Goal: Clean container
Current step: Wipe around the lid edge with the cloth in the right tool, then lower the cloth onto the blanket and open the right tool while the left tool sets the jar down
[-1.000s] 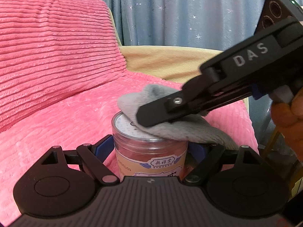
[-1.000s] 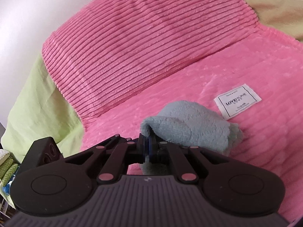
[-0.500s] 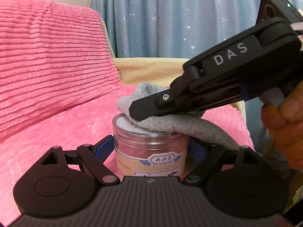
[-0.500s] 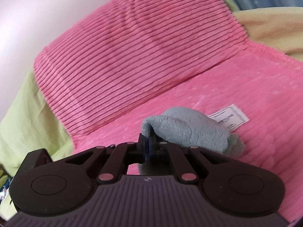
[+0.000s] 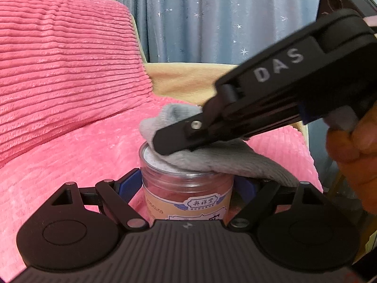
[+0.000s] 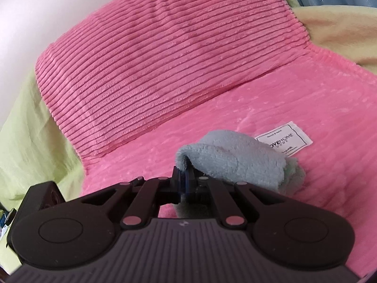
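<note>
Between the blue pads of the left gripper (image 5: 187,186) stands a clear jar (image 5: 186,184), upright, with both pads pressed against its sides, so these tongs are clamped on it. The jar sits low in the left wrist view, over a pink ribbed blanket (image 5: 77,155). Its paper label (image 5: 200,206) carries a blue cloud-shaped emblem with three Chinese characters that are too small to read with certainty. A printed date fragment, "/01/09", runs at a slant along the label's left edge; the digits before it are unclear.

A grey fleece cloth (image 5: 226,159) lies across the jar's top, covering most of the right part of the lid and leaving a pale crescent bare at the left. The right gripper (image 6: 186,176) has its fingers drawn together on a fold of this cloth. In the left wrist view its black body crosses above the jar, marked "DAS" in pale capitals. The person's hand (image 5: 353,151) grips its handle at the right edge.

In the right wrist view the jar is hidden beneath the cloth. A white fabric tag (image 6: 286,139) lies on the blanket just beyond the cloth, printed "OVEHOME" with the first letter covered; the smaller lines cannot be read. A pink ribbed cushion (image 6: 165,59) rises behind. A blue curtain (image 5: 223,16) with small white stars hangs in the background.
</note>
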